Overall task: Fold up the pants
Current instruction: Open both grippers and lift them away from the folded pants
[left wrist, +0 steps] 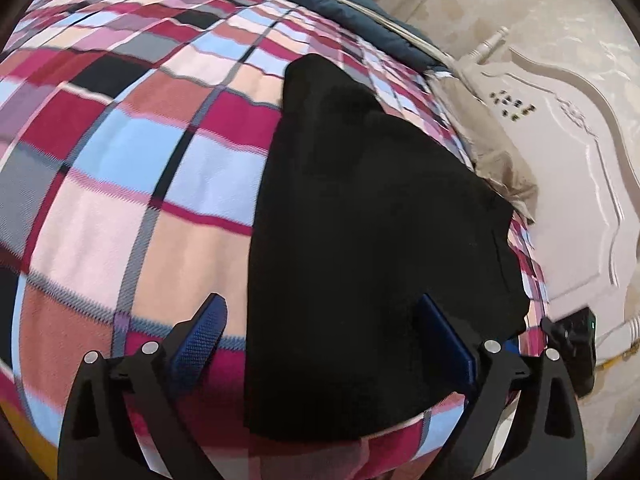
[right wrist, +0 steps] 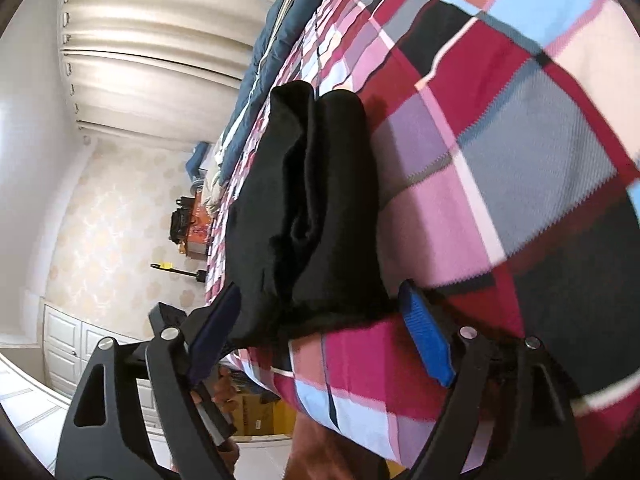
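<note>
My left claw (left wrist: 318, 344) stands apart over the folded black pants (left wrist: 360, 220) on the checked bedspread (left wrist: 120, 168). My right claw (right wrist: 324, 316) stands apart too; only its view shows the stacked folds and curtains (right wrist: 152, 40).

Matt black cloth pants (left wrist: 360, 216)
</note>
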Tool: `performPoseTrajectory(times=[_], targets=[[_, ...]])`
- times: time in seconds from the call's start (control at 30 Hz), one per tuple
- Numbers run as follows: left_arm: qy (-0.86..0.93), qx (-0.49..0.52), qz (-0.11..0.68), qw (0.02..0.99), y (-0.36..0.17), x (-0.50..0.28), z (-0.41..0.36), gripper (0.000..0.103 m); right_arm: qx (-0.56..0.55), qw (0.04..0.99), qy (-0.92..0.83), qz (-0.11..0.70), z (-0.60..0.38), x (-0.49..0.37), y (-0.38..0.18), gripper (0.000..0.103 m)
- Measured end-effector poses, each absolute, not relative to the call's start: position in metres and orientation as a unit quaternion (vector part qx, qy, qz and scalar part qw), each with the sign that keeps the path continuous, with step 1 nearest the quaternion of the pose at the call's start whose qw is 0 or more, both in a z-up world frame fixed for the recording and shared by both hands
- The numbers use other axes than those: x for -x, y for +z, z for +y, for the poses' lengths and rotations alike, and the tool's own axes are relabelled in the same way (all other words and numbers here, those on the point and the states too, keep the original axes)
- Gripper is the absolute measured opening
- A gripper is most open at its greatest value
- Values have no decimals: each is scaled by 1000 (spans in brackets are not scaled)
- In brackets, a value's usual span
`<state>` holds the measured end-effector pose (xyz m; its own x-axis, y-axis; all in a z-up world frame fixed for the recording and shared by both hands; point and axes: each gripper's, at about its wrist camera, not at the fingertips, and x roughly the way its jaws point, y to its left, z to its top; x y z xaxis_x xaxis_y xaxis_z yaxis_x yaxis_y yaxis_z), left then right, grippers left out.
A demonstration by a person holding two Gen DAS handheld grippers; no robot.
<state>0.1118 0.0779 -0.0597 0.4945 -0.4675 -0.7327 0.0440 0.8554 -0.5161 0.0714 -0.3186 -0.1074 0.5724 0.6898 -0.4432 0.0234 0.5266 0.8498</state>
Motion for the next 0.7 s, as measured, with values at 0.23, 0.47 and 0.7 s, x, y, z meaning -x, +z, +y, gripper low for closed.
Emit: performPoseTrajectory(times=[0.23,0.47,0.7], targets=[[-111,191,470,855,-50,-88,74,95,-405,794,182,415,-312,-51,-104,86],[-78,121,448,882,-37,-67,63,95,-373,814,147,420,-294,-39,-101,91],[-60,78,420,902,-14,-33,48,95,-320,840,85,430,-278,-29,-92,91]])
